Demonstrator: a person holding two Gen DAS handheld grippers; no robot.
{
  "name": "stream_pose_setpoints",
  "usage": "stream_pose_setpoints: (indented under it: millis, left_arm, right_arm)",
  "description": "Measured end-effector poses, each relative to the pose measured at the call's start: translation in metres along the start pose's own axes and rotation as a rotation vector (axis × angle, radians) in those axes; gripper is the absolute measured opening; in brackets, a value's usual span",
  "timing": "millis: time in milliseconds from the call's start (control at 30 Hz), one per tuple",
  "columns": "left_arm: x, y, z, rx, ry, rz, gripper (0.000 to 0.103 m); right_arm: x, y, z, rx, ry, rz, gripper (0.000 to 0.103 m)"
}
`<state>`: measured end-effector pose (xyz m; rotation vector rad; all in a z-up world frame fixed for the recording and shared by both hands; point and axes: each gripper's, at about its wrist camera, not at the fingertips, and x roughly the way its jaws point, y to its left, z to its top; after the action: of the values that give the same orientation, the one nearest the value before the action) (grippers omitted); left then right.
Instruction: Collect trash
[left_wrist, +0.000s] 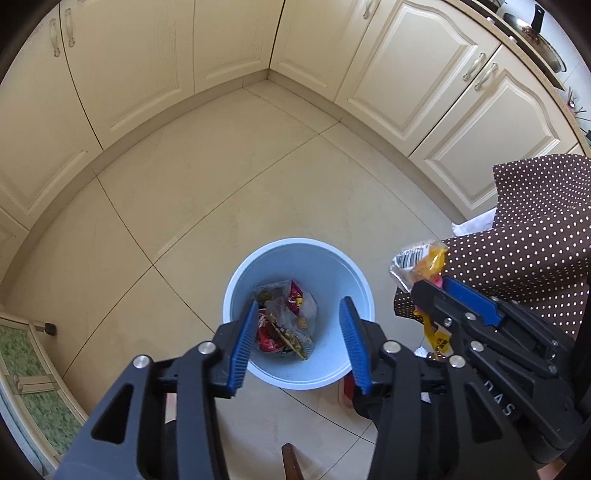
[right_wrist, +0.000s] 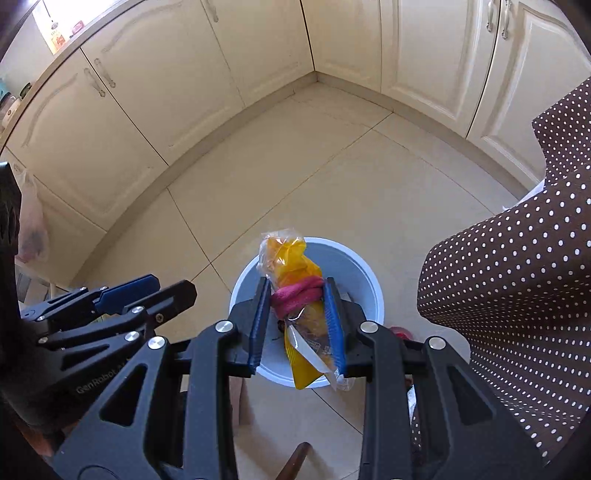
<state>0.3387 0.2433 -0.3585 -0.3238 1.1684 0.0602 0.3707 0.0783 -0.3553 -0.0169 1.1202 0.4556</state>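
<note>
Yellow wrapper (right_wrist: 295, 273) is being pinched by the right tool (right_wrist: 297, 325) over the bin (right_wrist: 364, 273) below for dropping; the left tool (left_wrist: 299, 343) is waiting spread.

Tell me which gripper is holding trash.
The right gripper: it is shut on a yellow snack wrapper above the white bin; the left gripper is open, empty.

We cannot read the wrappers (left_wrist: 284, 325) in the bin (left_wrist: 299, 258). The right gripper (right_wrist: 297, 325) hides the bin's (right_wrist: 354, 266) floor. The counter (left_wrist: 532, 48) items are too small to identify. The dotted cloth (right_wrist: 517, 295) runs off-frame.
</note>
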Motion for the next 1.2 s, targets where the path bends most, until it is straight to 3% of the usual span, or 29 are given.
stream_pose_setpoints:
  millis: [200,433,500,600,700,833,1200]
  left_arm:
    - [-0.003,0.007,0.002,-0.017,-0.017,0.023,0.061]
    - [-0.009,0.009,0.0,-0.001,-0.037,0.037,0.065]
    - [-0.015,0.008,-0.001,0.011,-0.061,0.049,0.068]
    - [-0.032,0.005,-0.005,0.033,-0.109,0.072,0.068]
    - [-0.058,-0.004,-0.015,0.06,-0.181,0.134,0.069]
    - [-0.102,-0.023,-0.03,0.1,-0.253,0.16,0.069]
    - [-0.269,-0.089,-0.097,0.169,-0.542,0.054,0.081]
  right_arm:
    - [0.004,0.003,0.003,0.01,-0.009,0.009,0.031]
    - [0.0,-0.003,0.004,0.038,-0.016,0.014,0.036]
    - [-0.005,-0.005,0.004,0.041,-0.023,0.012,0.042]
    - [-0.021,-0.007,0.0,0.034,-0.041,0.006,0.042]
    - [-0.048,-0.005,-0.003,0.015,-0.077,-0.008,0.044]
    - [-0.105,-0.001,-0.015,-0.019,-0.165,-0.052,0.051]
    - [-0.301,0.009,-0.085,-0.074,-0.495,-0.136,0.073]
